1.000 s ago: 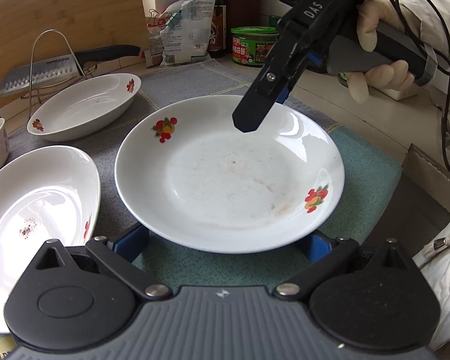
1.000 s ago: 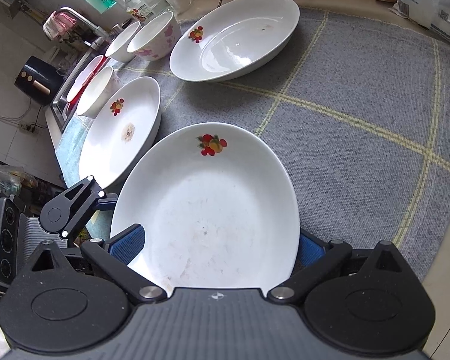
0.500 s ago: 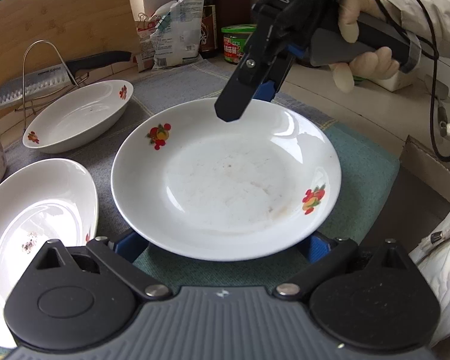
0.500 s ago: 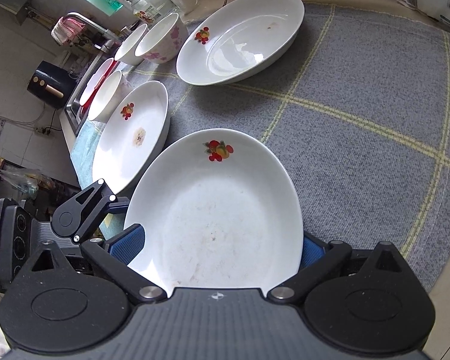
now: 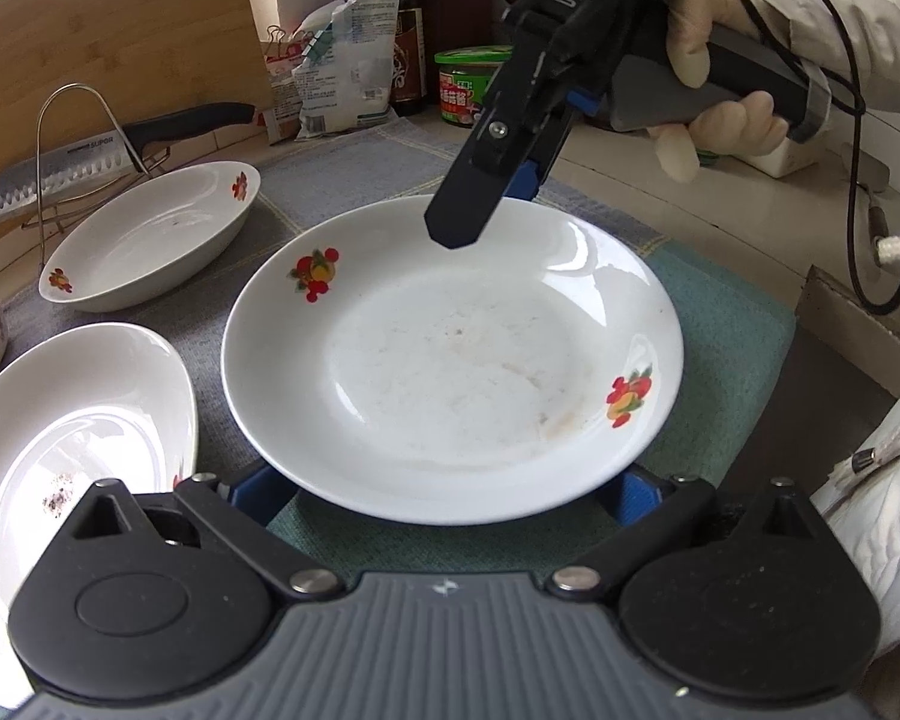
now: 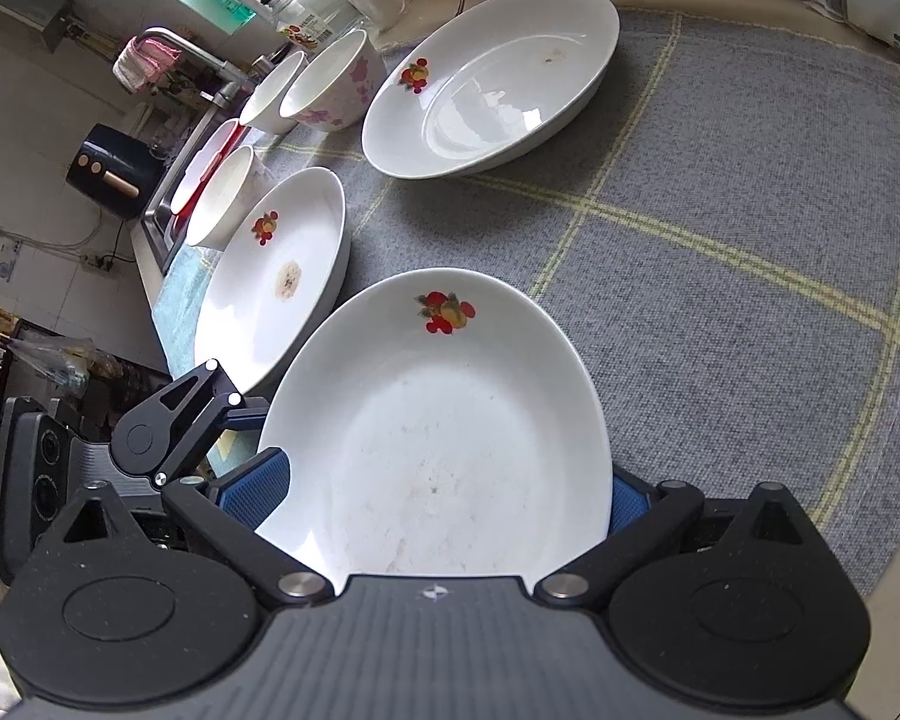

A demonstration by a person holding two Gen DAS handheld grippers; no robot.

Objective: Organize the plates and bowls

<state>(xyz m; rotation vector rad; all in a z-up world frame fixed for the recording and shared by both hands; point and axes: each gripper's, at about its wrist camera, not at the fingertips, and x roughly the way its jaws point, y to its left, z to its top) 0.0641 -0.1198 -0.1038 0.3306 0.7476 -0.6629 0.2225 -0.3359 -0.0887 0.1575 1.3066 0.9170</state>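
A white round plate with fruit prints (image 5: 450, 360) is held between both grippers above the mat; it also shows in the right wrist view (image 6: 444, 450). My left gripper (image 5: 444, 489) has its blue pads at the plate's near rim, one each side. My right gripper (image 5: 498, 192) reaches over the far rim, and in its own view (image 6: 432, 492) the plate lies between its pads. A second white plate (image 5: 60, 438) lies to the left, and a third (image 5: 150, 234) lies behind it.
A grey checked mat (image 6: 720, 240) covers the counter. Small bowls (image 6: 330, 84) stand by the sink (image 6: 168, 210). A knife on a wire rack (image 5: 90, 150), bags (image 5: 342, 84), a bottle and a green-lidded jar (image 5: 465, 84) line the back.
The held plate has risen and shifted slightly towards the other plates. Both grippers have kept their hold.
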